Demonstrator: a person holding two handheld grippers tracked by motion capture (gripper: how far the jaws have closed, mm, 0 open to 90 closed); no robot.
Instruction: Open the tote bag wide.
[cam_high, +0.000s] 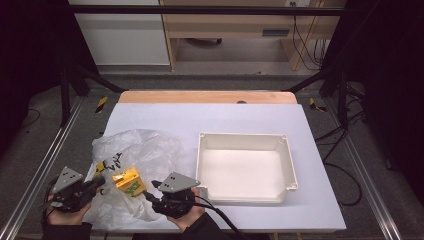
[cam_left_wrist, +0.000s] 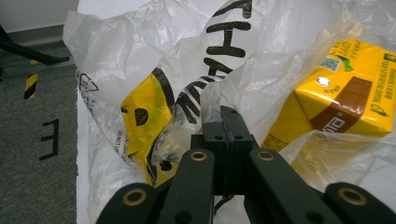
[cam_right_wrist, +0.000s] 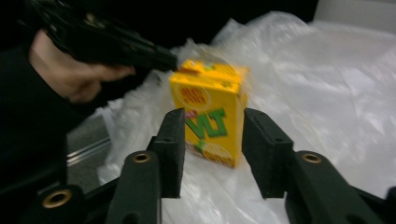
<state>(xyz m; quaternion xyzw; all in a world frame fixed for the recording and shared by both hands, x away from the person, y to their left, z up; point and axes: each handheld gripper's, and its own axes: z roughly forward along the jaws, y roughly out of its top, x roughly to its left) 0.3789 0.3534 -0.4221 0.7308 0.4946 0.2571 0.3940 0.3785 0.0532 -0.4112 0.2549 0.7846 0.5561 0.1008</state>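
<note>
Left of the white bin (cam_high: 245, 170), the left gripper (cam_left_wrist: 223, 122) pinches the plastic bag (cam_high: 132, 150). The right gripper (cam_right_wrist: 211, 140) is wide around the yellow juice box (cam_right_wrist: 212, 116); next, I think, it squeezes.

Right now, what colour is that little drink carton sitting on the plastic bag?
The drink carton is yellow with green lettering, clearest in the right gripper view.

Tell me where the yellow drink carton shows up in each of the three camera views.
High view: the yellow carton lies lower left, on the plastic bag, between the two grippers.
Left gripper view: upper right, wrapped in bag film.
Right gripper view: centre, just beyond the open jaws.
Shared landmark: the crumpled white plastic bag under and around it.
</note>
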